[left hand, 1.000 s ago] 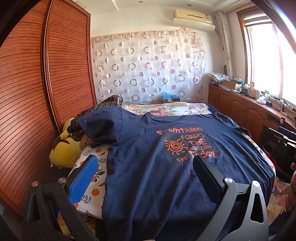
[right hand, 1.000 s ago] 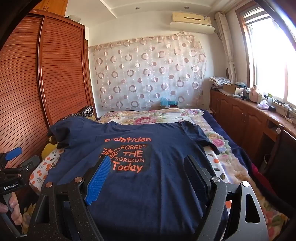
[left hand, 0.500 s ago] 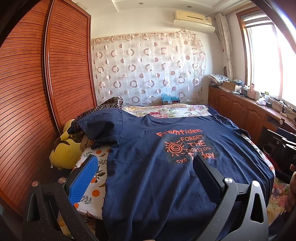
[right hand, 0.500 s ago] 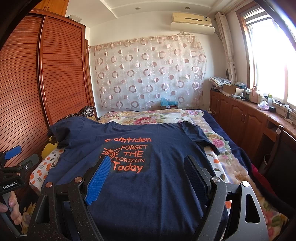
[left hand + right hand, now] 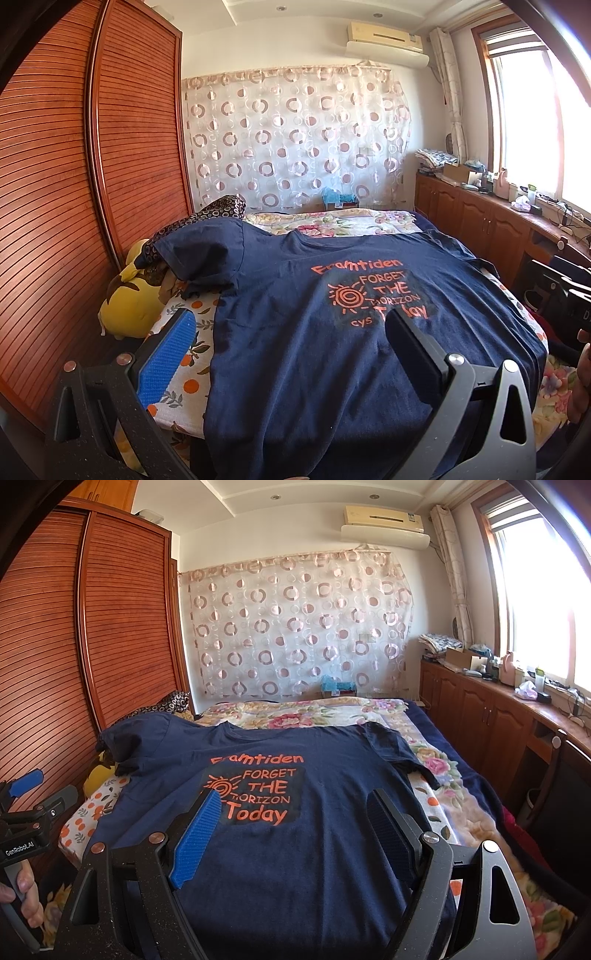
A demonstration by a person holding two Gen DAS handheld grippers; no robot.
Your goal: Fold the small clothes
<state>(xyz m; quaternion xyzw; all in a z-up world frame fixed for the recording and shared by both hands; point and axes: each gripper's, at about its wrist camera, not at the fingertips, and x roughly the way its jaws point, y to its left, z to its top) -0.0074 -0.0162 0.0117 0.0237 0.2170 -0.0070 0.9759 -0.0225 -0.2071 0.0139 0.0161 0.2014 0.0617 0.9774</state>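
The navy T-shirt (image 5: 295,849) lies spread flat, print side up, on the near half of the bed (image 5: 436,812), its hem draped over the near edge and its collar toward the far end. Both sleeves are out: one rides up on the bedding by the wardrobe-side edge, the other lies flat toward the window-side edge.

Your left gripper (image 5: 291,347) and right gripper (image 5: 295,823) both hover above the lower part of the shirt with jaws spread wide and nothing between them. No fold appears started.

Recommendation: take one side first. Pinch a single sleeve and the hem corner below it, lift only enough to clear the cloth, and carry that edge across toward the centre line. Flatten the raised wardrobe-side sleeve before folding, or it will likely bunch.

Surface: soft floral bedding, uneven at the wardrobe-side edge, where a yellow plush toy (image 5: 129,299) sits. Room: louvred wooden wardrobe (image 5: 74,184), circle-patterned curtain (image 5: 295,627), cluttered side cabinet (image 5: 498,716) beneath a bright window.
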